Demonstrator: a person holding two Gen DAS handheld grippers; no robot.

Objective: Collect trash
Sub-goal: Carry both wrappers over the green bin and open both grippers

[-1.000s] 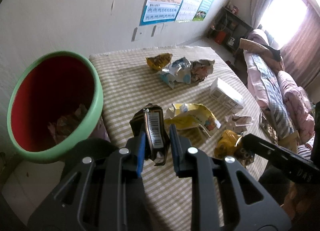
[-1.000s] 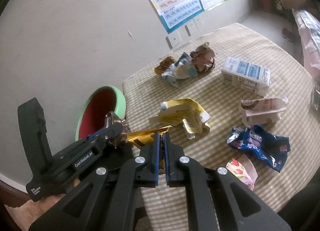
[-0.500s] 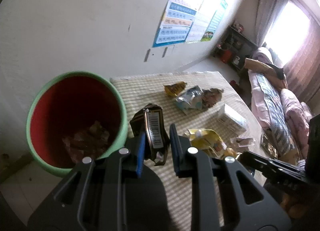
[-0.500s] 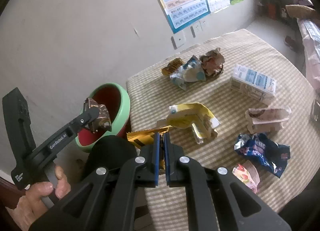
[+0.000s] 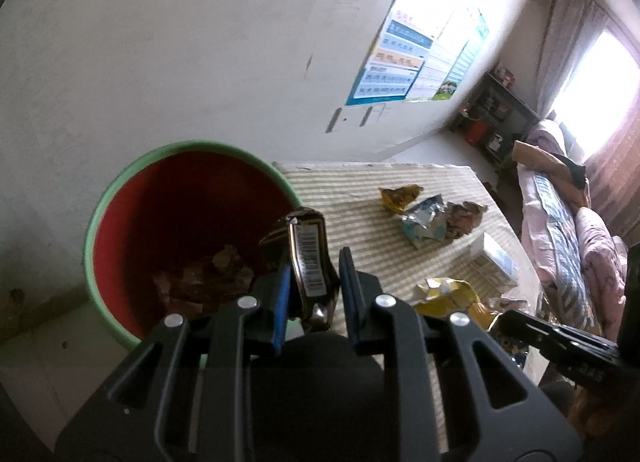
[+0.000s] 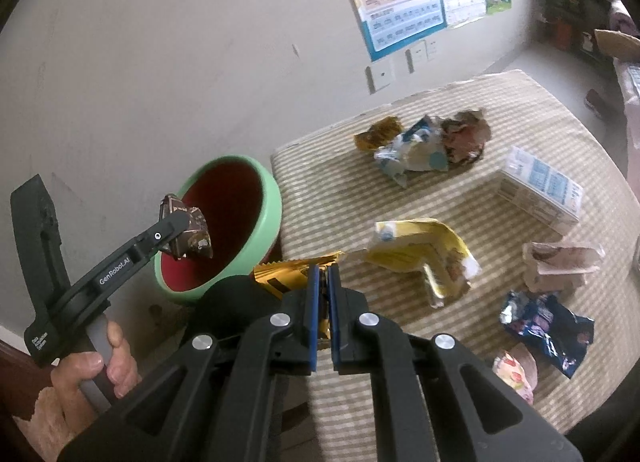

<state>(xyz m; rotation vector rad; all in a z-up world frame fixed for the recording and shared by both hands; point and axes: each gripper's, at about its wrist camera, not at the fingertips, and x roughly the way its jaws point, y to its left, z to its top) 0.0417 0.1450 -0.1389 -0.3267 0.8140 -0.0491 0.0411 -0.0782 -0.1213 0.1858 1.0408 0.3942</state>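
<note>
Left gripper (image 5: 313,277) has swung over the bin (image 5: 120,197), fingers pinching a dark wrapper (image 5: 308,262); right gripper (image 6: 324,294) clamps a half-hidden gold wrapper (image 6: 288,274).

Daylight from window (image 5: 600,73) at right, blown out; glare on poster (image 5: 420,33); fisheye bending, dark corners.

a checked tablecloth (image 6: 520,109) covers the table. on the far wall hangs a blue chart poster (image 6: 400,1); a dark shelf (image 5: 496,121) and a bed (image 5: 560,221) at far right.

Right tongs (image 6: 324,290) clamped on gold wrapper (image 6: 294,276) beside bin (image 6: 268,197).
</note>
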